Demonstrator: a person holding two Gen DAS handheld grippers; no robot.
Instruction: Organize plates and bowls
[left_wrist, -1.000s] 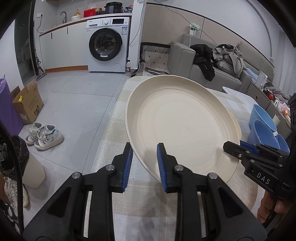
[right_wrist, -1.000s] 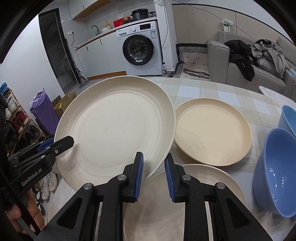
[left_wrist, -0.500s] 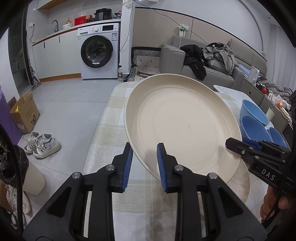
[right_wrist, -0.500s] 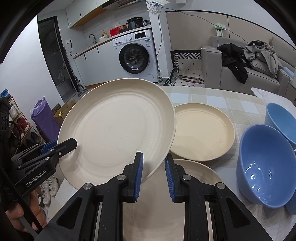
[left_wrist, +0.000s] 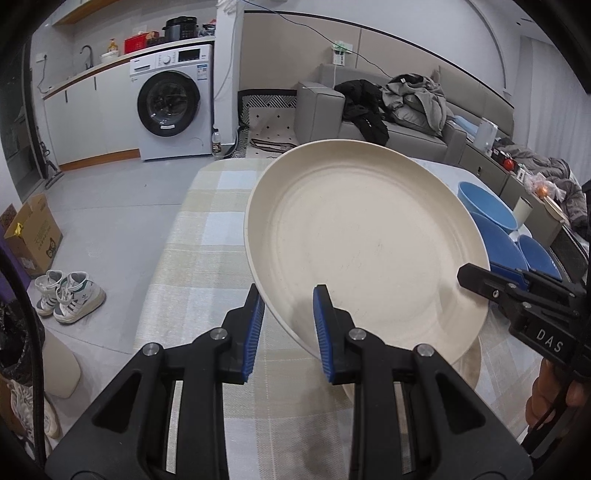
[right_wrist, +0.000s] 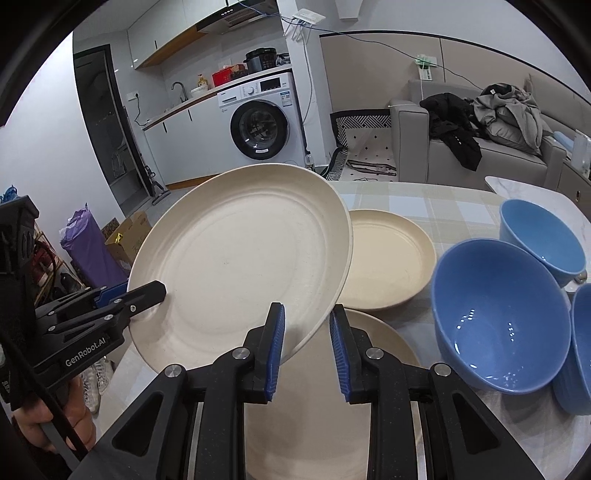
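A large cream plate (left_wrist: 365, 243) (right_wrist: 243, 266) is held tilted above the table by both grippers. My left gripper (left_wrist: 288, 325) grips its near-left rim; it also shows at the left of the right wrist view (right_wrist: 147, 293). My right gripper (right_wrist: 306, 343) grips the opposite rim and shows at the right of the left wrist view (left_wrist: 476, 277). Below lies another cream plate (right_wrist: 373, 354), and a smaller cream plate (right_wrist: 391, 258) sits farther back. Three blue bowls (right_wrist: 498, 314) stand at the right.
The table has a checked cloth (left_wrist: 199, 236), and its left edge drops to the floor. Shoes (left_wrist: 70, 295) and a cardboard box (left_wrist: 29, 236) are on the floor. A washing machine (left_wrist: 173, 107) and a sofa (left_wrist: 388, 122) stand behind.
The large plate has risen higher above the table and tilted more, carried by both grippers. The bowls and lower plates have not moved.
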